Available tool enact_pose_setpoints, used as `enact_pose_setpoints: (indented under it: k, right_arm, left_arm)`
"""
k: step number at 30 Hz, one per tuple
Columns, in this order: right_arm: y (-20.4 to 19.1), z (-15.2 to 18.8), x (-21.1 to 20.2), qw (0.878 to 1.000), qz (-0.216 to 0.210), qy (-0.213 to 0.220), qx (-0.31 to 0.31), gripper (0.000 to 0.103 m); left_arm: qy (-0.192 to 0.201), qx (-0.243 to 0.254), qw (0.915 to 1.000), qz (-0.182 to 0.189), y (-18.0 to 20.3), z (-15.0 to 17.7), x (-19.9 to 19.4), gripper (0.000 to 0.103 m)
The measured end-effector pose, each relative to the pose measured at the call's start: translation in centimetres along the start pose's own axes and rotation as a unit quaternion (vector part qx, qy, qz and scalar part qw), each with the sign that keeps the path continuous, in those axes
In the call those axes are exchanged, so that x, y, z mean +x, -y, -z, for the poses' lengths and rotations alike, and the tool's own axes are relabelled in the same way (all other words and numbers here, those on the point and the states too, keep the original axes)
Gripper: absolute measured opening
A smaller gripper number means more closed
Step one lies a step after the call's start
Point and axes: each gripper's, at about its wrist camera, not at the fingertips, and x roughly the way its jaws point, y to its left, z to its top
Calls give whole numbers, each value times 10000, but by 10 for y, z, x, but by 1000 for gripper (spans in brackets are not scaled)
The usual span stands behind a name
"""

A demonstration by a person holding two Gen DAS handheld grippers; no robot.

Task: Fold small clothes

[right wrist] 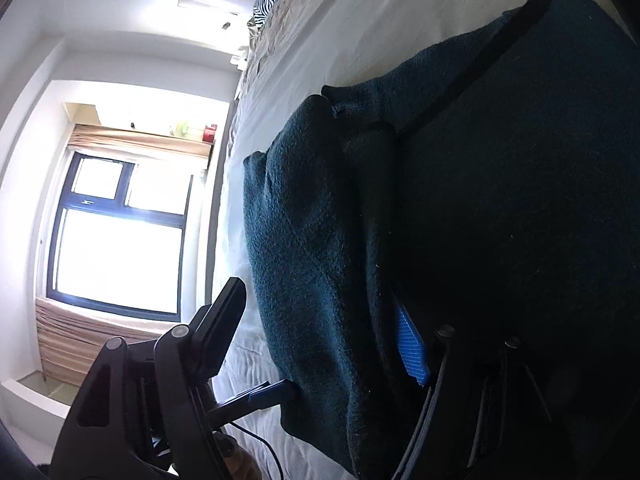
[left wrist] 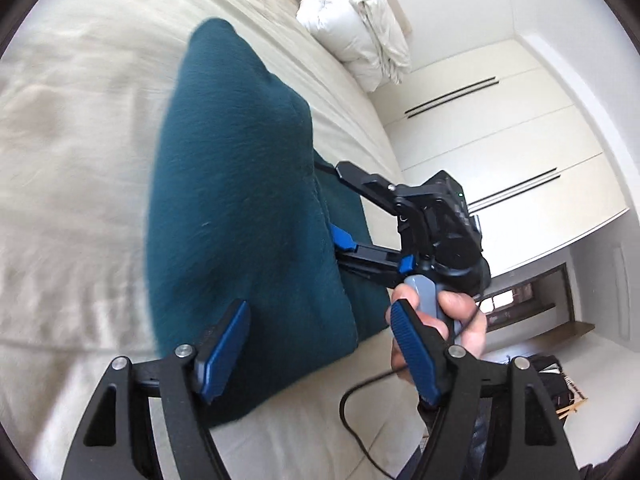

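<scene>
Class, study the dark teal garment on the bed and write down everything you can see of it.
The teal garment is a thick, fleecy, knit-looking cloth, folded into stacked layers with rounded edges. It lies on the cream bedsheet. The left gripper stands open around its near end, pads apart from it. The right gripper straddles a fold: one finger's blue pad is tucked under a layer, but a firm grip cannot be confirmed.

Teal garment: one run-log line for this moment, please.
item: teal garment layered on bed | left tool: open, garment edge between pads, no grip | right tool: open, straddling a fold
</scene>
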Motion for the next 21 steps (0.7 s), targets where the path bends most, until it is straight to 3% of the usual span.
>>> enact_pose_setpoints:
  k: [1, 3, 5, 7, 9, 14, 21]
  right_arm:
    - [-2, 0, 2, 9999, 97, -22, -55, 62]
    - [-4, 2, 6, 9992, 336, -107, -176, 43]
    - [-7, 6, 13, 9971, 631, -217, -351, 31]
    - [-12, 13, 16, 9942, 884, -250, -557, 27]
    - [-17, 16, 17, 9898, 1188, -226, -757, 17]
    - [-24, 19, -2, 9834, 1497, -33, -1029, 13]
    - [-7, 9, -53, 9805, 1720, 354, -878, 12]
  left_arm:
    - [41, -32, 10000, -10, -3, 2, -6, 74]
    - [85, -98, 9999, -5, -8, 4, -11, 74]
    - [106, -151, 9998, -31, -11, 3, -12, 74]
    - [106, -164, 9998, -33, -7, -3, -8, 74]
    - [92, -152, 9998, -45, -4, -5, -6, 74]
    - [72, -79, 9999, -44, 5, -6, -1, 74]
    - [-3, 145, 9998, -121, 17, -7, 3, 74]
